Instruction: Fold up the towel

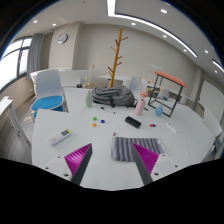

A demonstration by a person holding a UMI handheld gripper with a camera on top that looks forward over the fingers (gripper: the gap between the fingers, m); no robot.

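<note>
Tool open above white table; striped towel by right finger.

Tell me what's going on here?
A hand-held gripper hangs over a white table, fingers open and holding nothing. A grey striped towel lies flat on the table just ahead, between the fingers and partly behind the right one. Folding has not begun. A blue tub, a grey heap and small items sit farther back.

1 wide-angle view, high above table, facing forward over tongs.
</note>
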